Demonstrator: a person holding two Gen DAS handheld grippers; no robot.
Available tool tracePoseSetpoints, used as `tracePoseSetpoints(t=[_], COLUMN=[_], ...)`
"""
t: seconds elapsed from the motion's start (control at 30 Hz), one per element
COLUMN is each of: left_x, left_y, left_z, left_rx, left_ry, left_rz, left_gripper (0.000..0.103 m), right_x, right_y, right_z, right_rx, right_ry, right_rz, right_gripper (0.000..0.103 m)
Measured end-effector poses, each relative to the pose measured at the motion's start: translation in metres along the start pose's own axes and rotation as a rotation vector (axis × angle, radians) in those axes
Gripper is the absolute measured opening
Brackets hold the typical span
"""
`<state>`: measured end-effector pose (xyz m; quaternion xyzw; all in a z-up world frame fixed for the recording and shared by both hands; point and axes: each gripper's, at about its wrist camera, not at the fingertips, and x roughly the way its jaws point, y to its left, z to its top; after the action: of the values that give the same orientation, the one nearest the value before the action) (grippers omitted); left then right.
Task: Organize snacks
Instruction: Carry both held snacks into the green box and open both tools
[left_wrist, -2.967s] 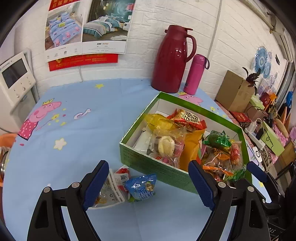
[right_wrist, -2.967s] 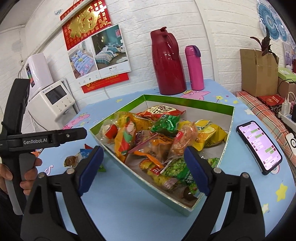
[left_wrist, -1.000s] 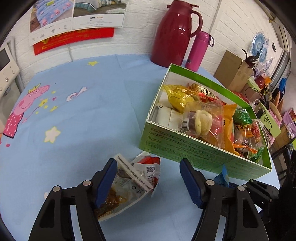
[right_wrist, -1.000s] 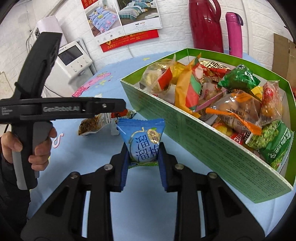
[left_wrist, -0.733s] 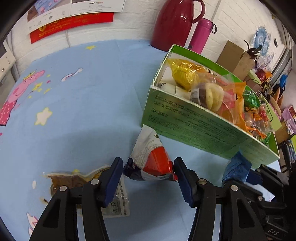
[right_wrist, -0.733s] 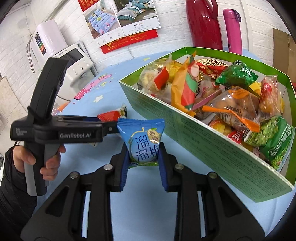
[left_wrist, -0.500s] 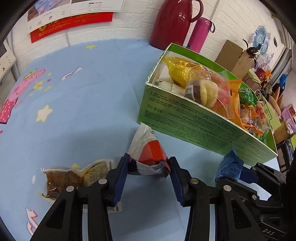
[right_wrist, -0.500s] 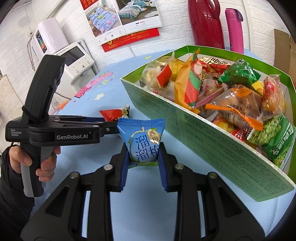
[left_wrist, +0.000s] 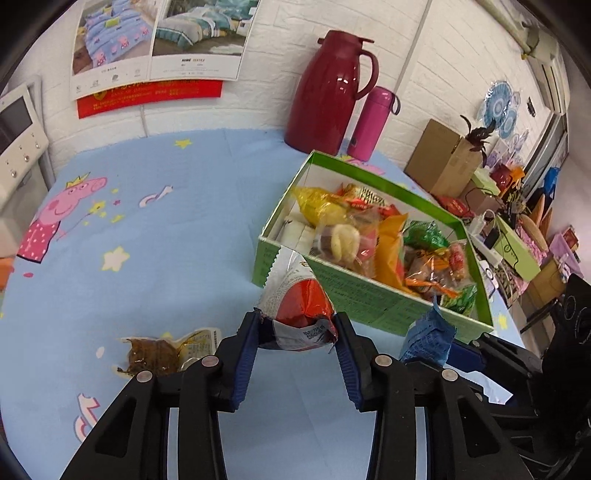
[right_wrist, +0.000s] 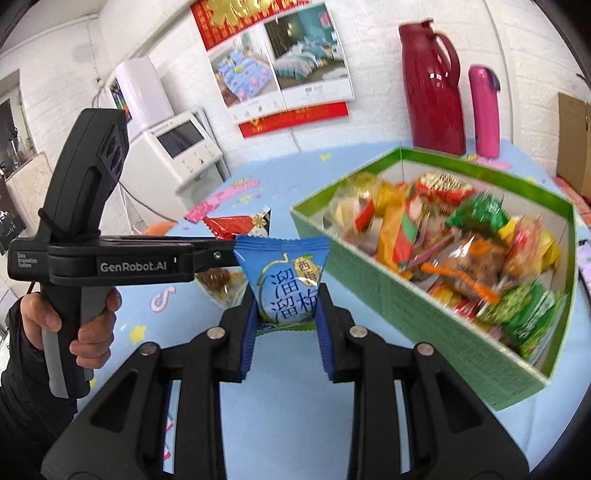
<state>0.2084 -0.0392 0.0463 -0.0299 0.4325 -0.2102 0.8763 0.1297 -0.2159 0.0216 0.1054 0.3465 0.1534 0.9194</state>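
Left tongs (left_wrist: 297, 336) are clamped on a red-and-white snack packet (left_wrist: 295, 306), lifted clear of the desk (left_wrist: 155, 236) so it can go over the wall of the green box (left_wrist: 354, 291). Right tongs (right_wrist: 284, 314) pinch a blue snack packet (right_wrist: 286, 280) by its lower end, upright, just beside the box's near corner. Box is already heaped with snacks. One brown packet (left_wrist: 162, 352) lies loose on the desk, probably next.
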Motion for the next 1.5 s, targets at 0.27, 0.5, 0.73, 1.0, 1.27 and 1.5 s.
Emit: tracePoseSetpoints(t=[0.27,0.5,0.73,1.0,1.27,1.5], left_x=[-0.005,0.023,0.057,0.072,0.058,0.033], left_y=[-0.053,-0.092,-0.115,-0.116,-0.102,-0.096], left_z=[0.037,0.063,0.081,0.076,0.067,0.05], left_rx=[0.054,0.084,0.097,0.084,0.067,0.068], left_ry=[-0.07,-0.066,-0.051,-0.093,-0.107,-0.116], left_rz=[-0.038,-0.069,-0.075,-0.012,0.023,0.043], left_gripper=[0.042,0.042,0.042,0.087,0.088,0.088], right_x=[-0.051,-0.061,-0.039,-0.034,-0.046,-0.055], right_y=[-0.043,-0.102,-0.14,-0.144,-0.151,-0.126], right_z=[0.029,0.049,0.052,0.045,0.042,0.038], right_rx=[0.031,0.106,0.142,0.105,0.169,0.143], right_ry=[-0.154,-0.209,-0.18,-0.18,-0.213,-0.218], right_rz=[-0.154,-0.281,-0.31,-0.347,-0.358,-0.332], right_gripper=[0.031,0.031,0.032,0.076,0.08,0.083])
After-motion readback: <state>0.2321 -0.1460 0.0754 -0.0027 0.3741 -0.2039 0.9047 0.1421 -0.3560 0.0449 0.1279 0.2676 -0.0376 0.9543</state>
